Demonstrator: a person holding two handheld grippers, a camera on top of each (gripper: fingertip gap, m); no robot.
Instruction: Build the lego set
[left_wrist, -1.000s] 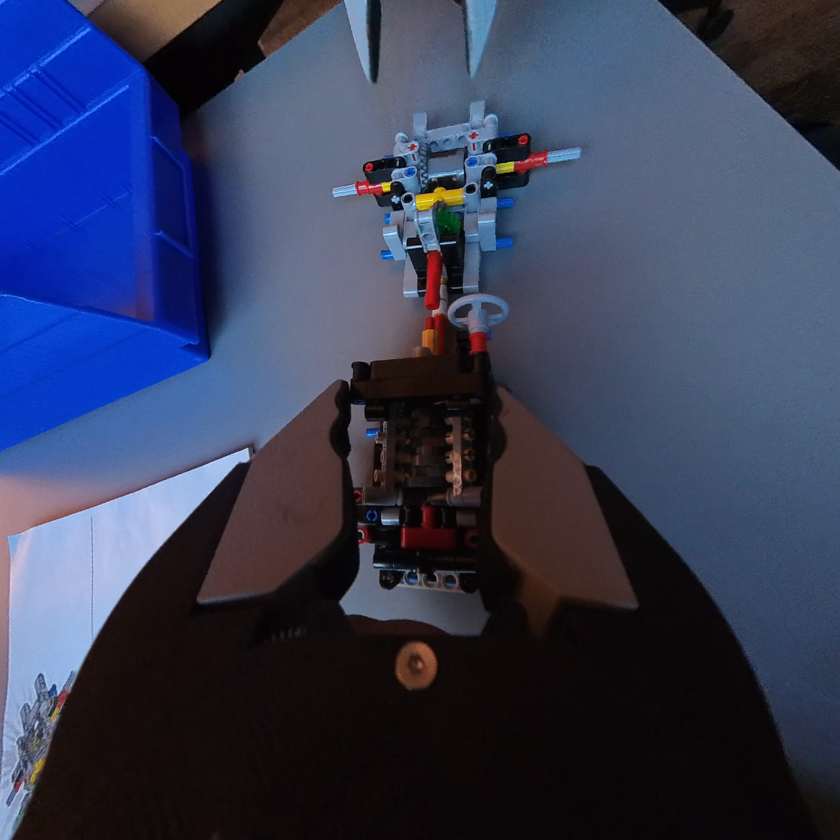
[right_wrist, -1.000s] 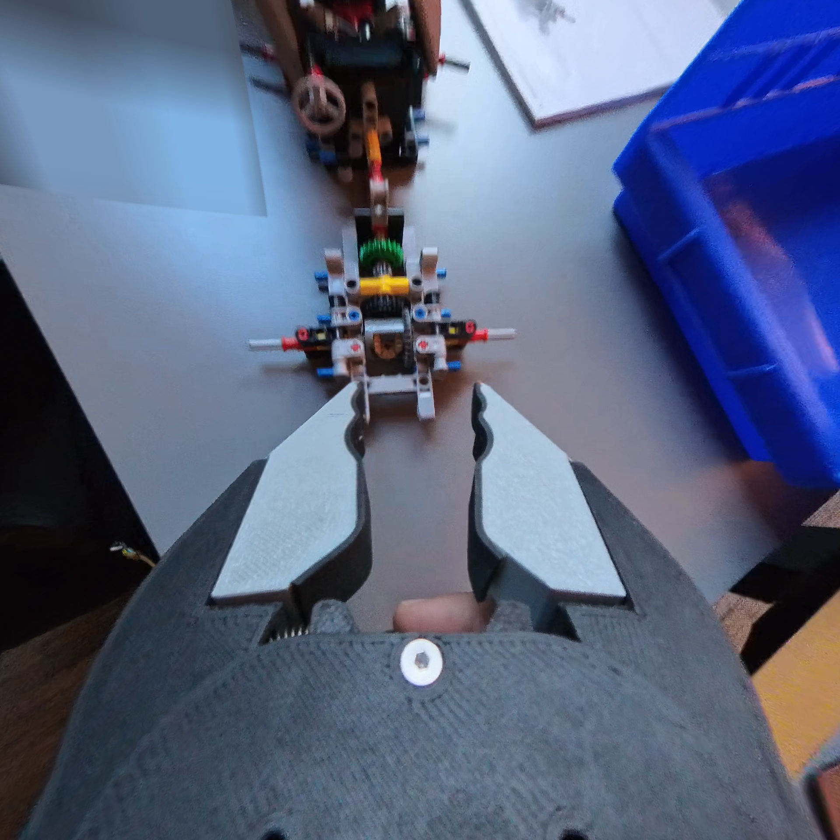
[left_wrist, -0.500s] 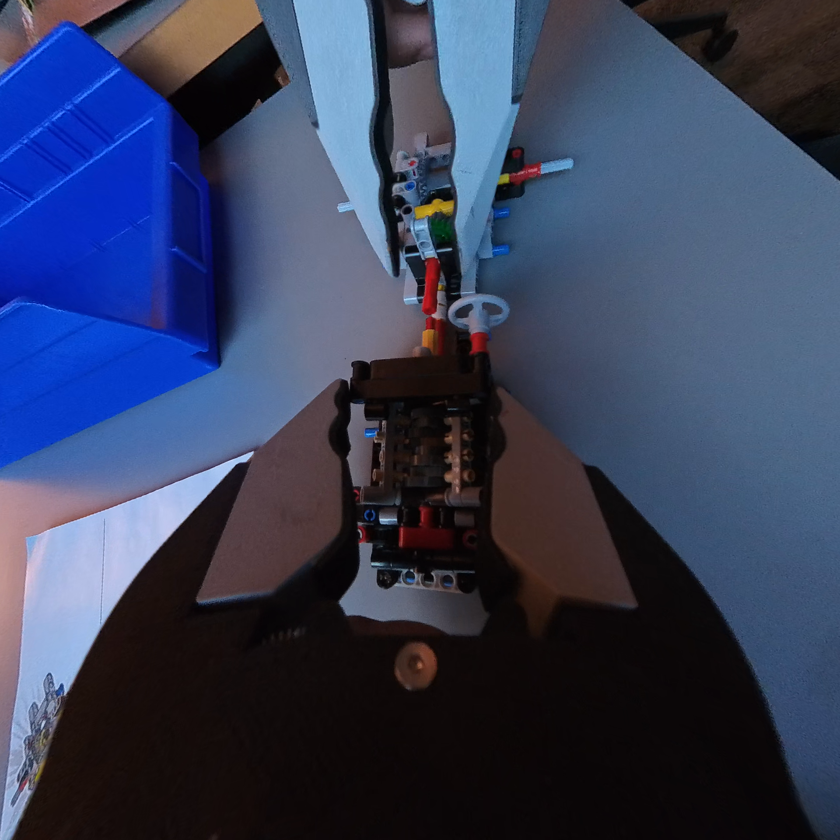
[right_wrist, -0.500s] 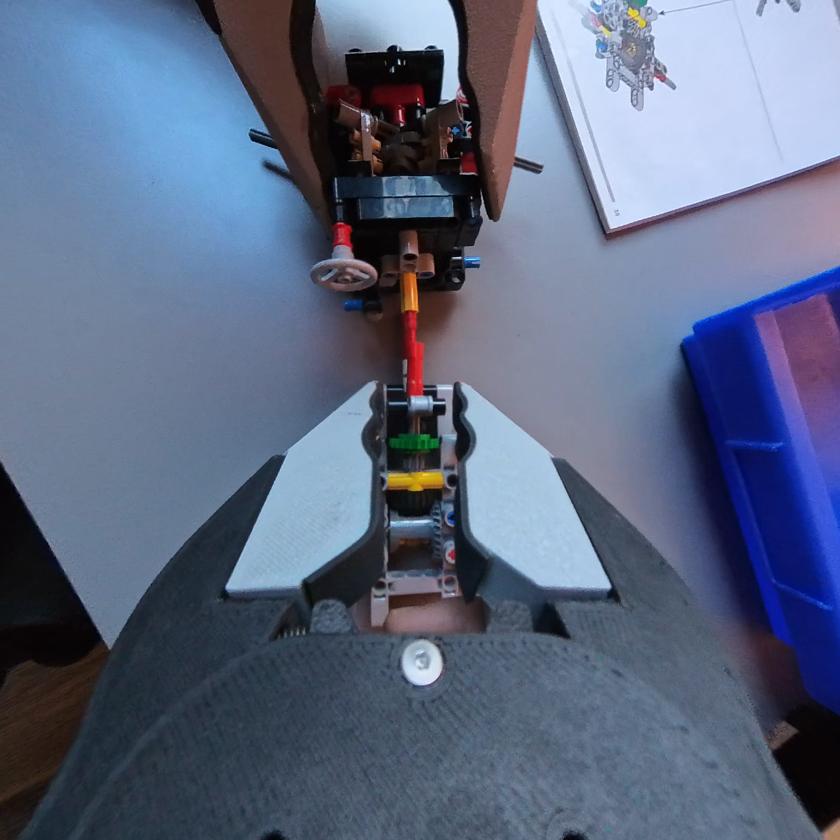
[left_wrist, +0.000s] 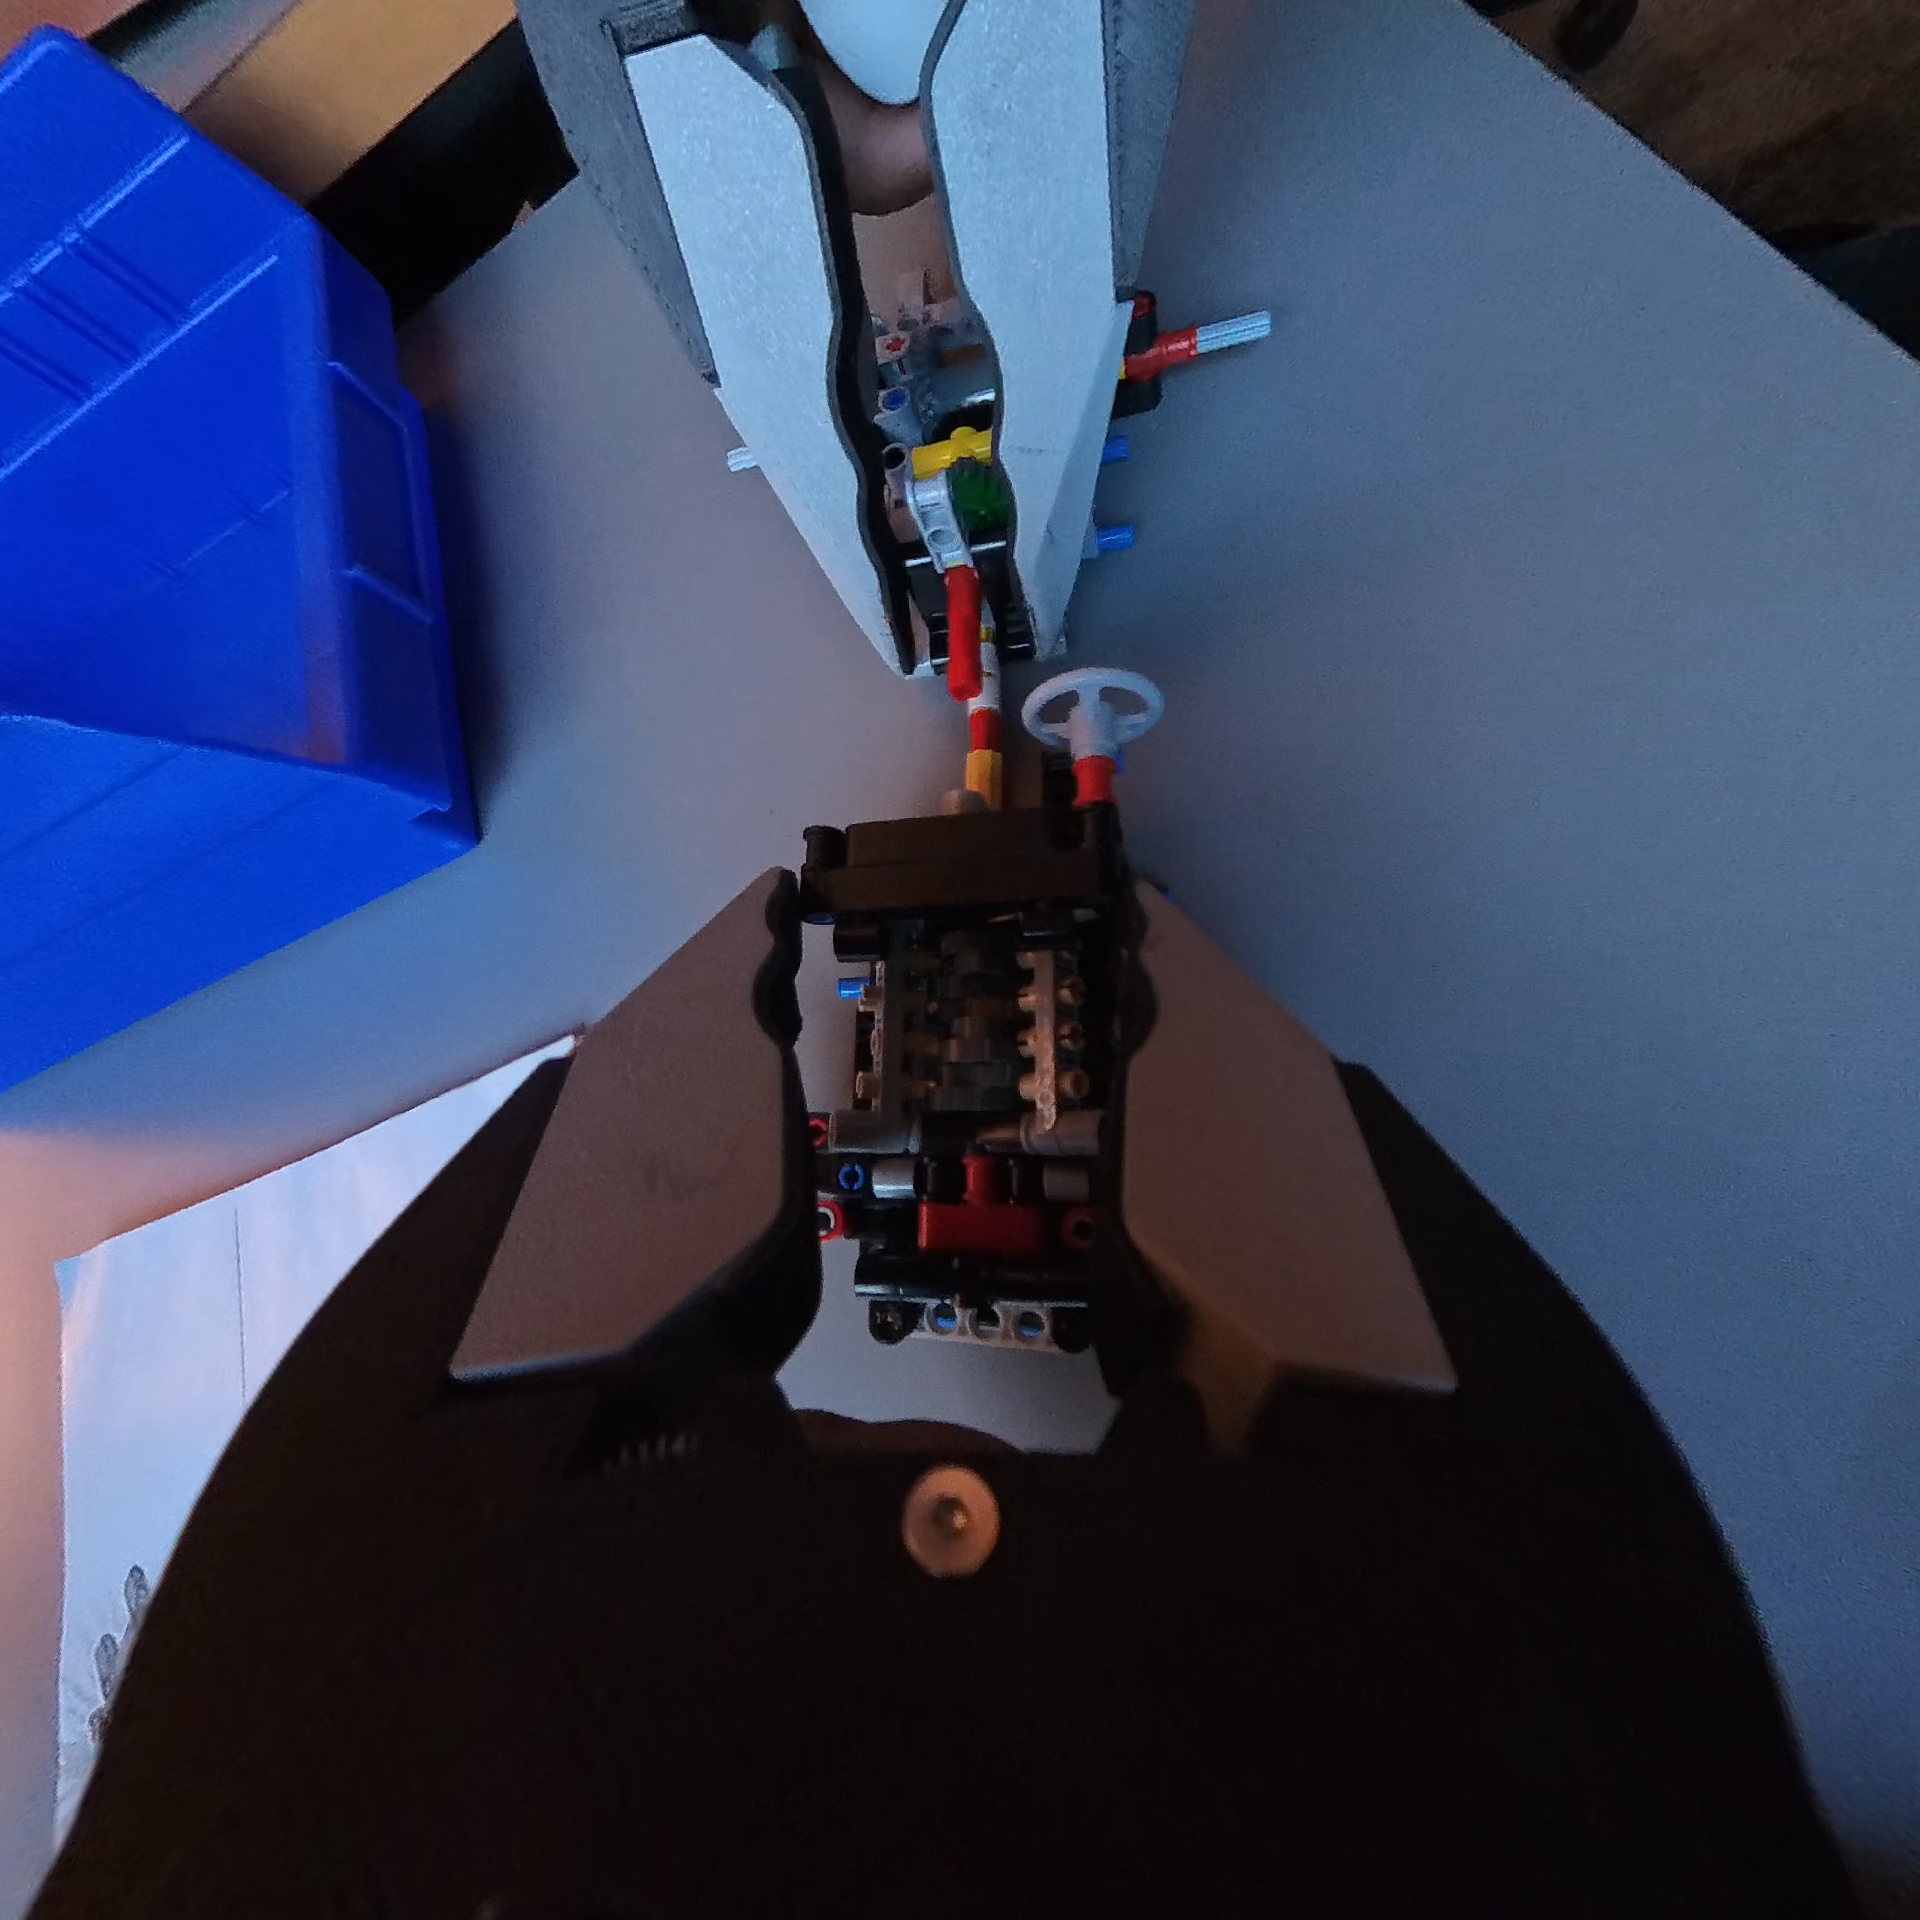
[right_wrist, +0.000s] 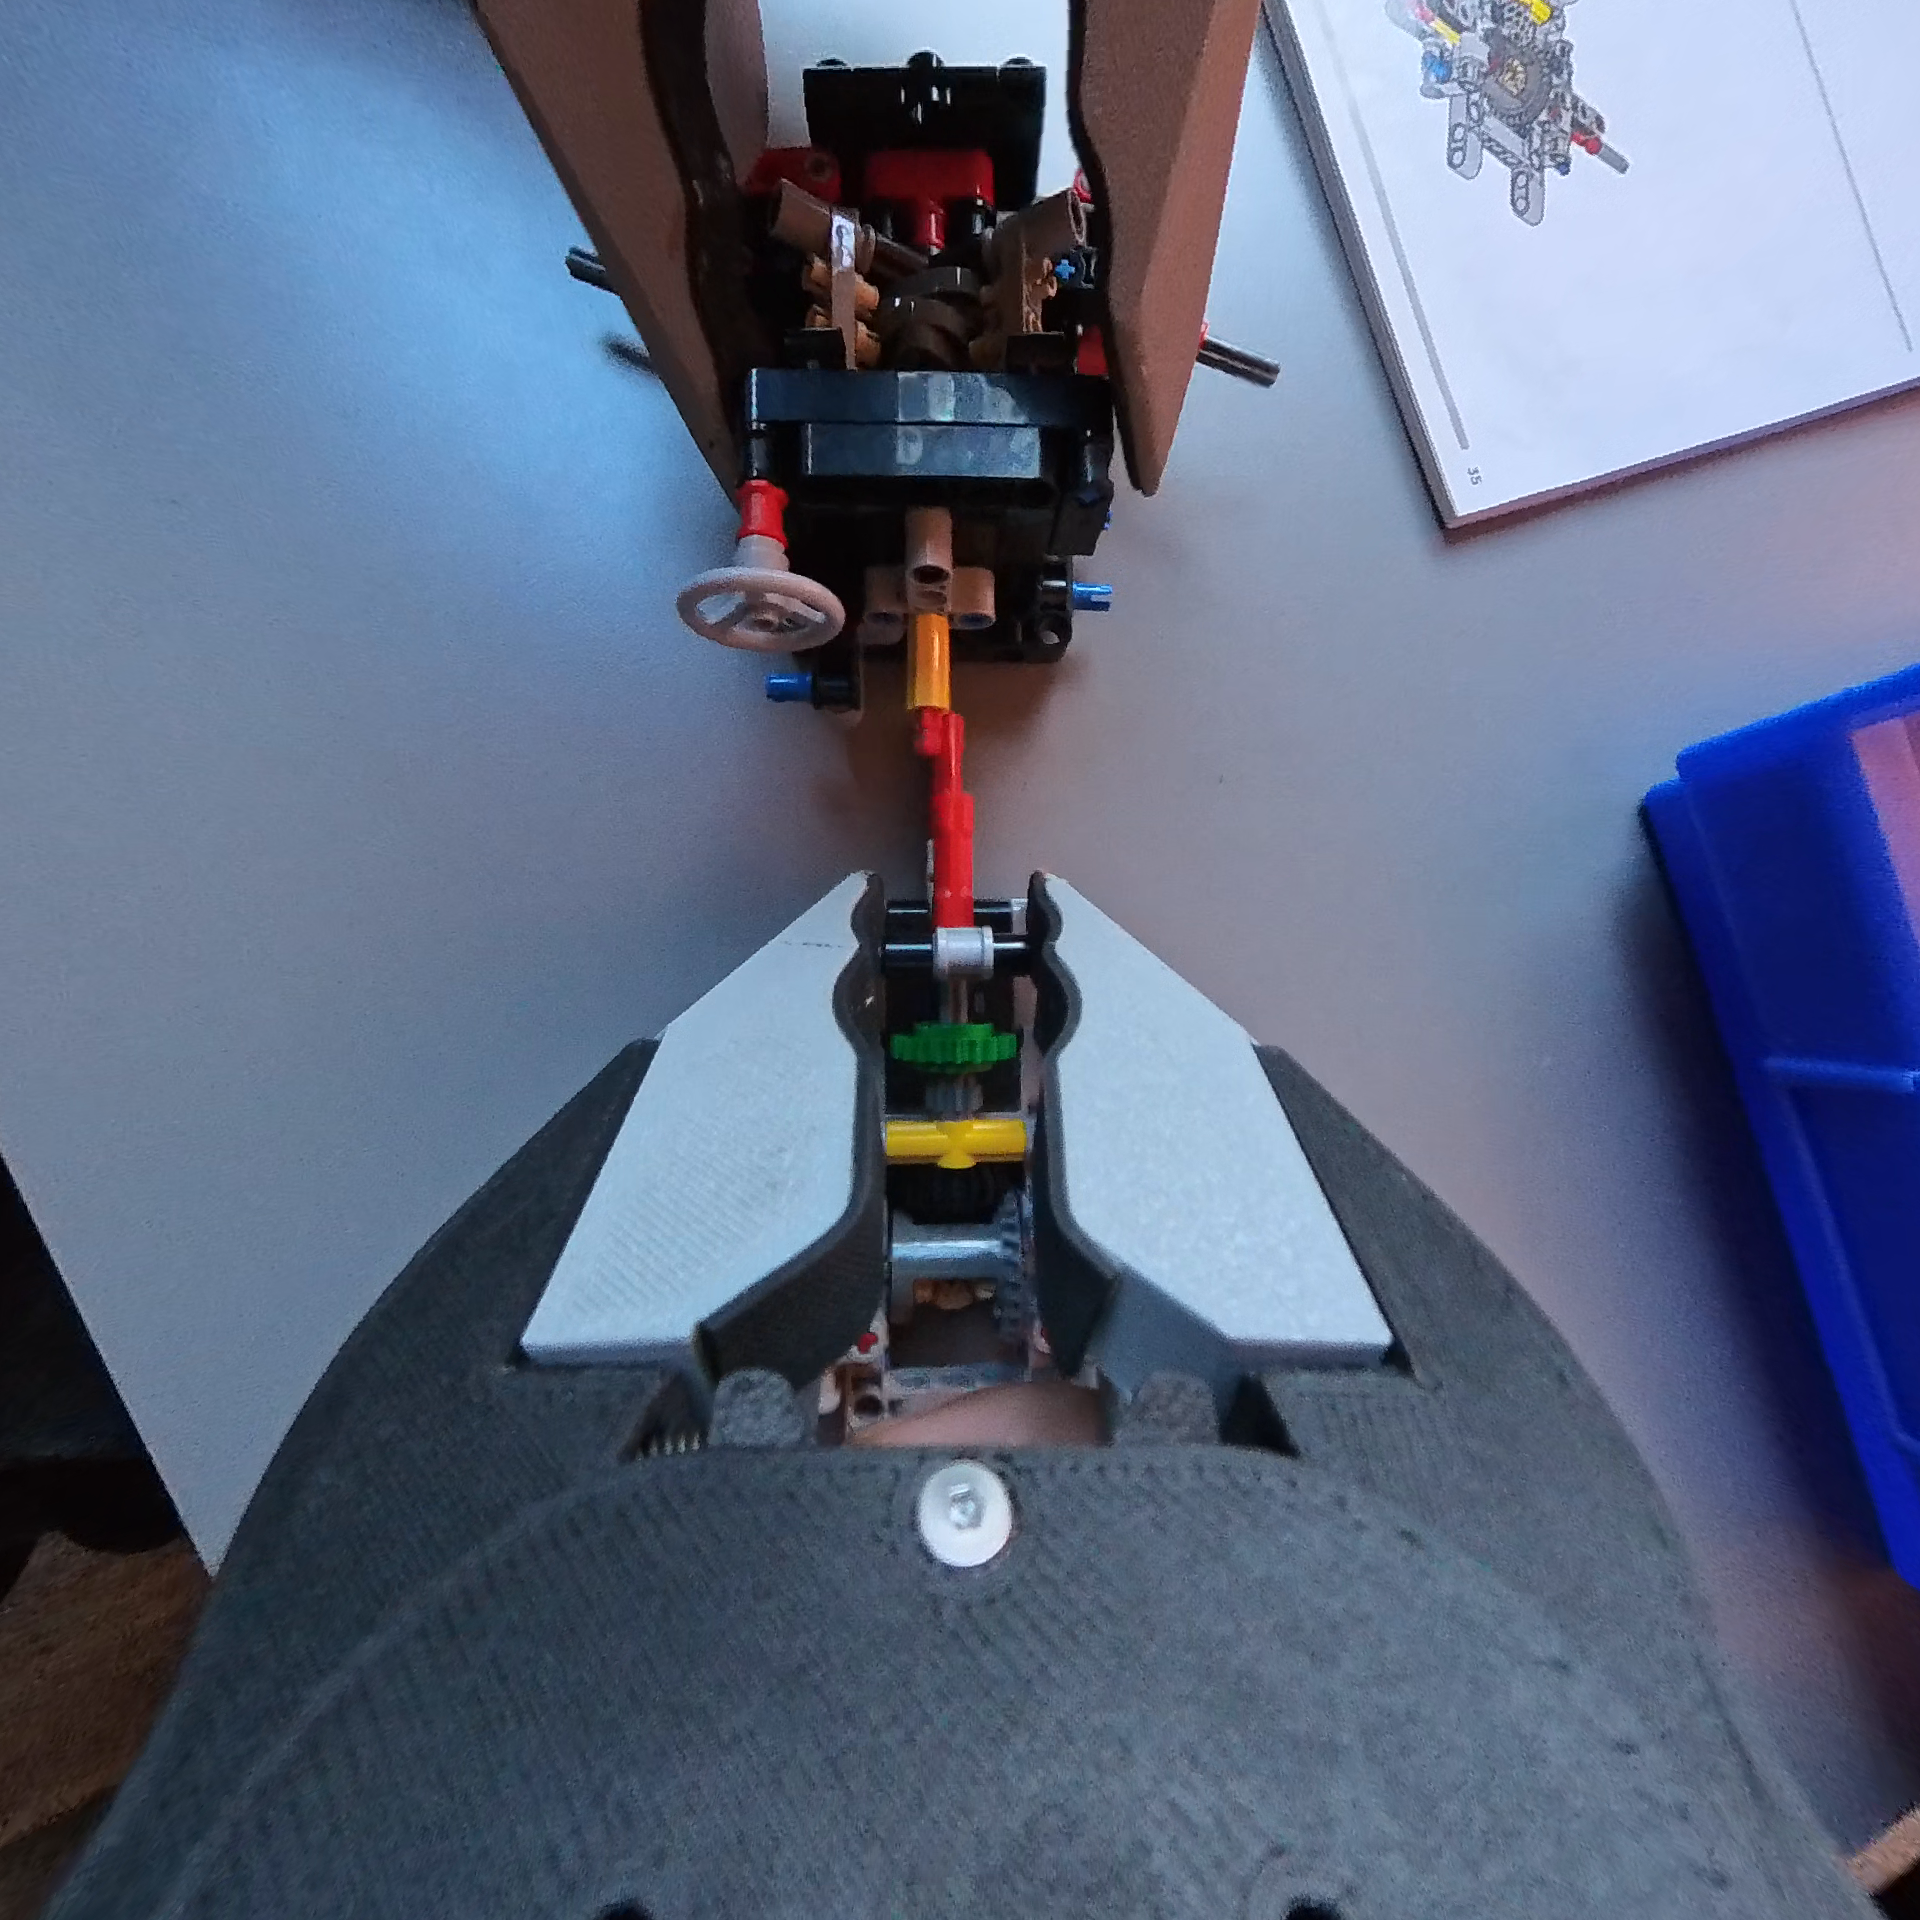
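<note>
The left gripper (left_wrist: 961, 914) is clamped on a black plastic brick-built engine block assembly (left_wrist: 966, 1081), its dark pads pressed against both sides. A light grey steering wheel on a red stub (left_wrist: 1091, 712) projects from the front of this assembly.

The right gripper (right_wrist: 951, 914) is clamped on a light grey brick-built gear assembly with a green cog and yellow cross-piece (right_wrist: 951, 1091), both pads in contact with its sides.

Both assemblies sit on the grey desk (left_wrist: 1507, 831), facing each other. A red and yellow axle shaft (right_wrist: 940, 748) runs between them.

A blue plastic storage bin (left_wrist: 187, 520) stands near the left gripper. A white printed instruction booklet (right_wrist: 1662, 260) lies flat on the desk beside it.
</note>
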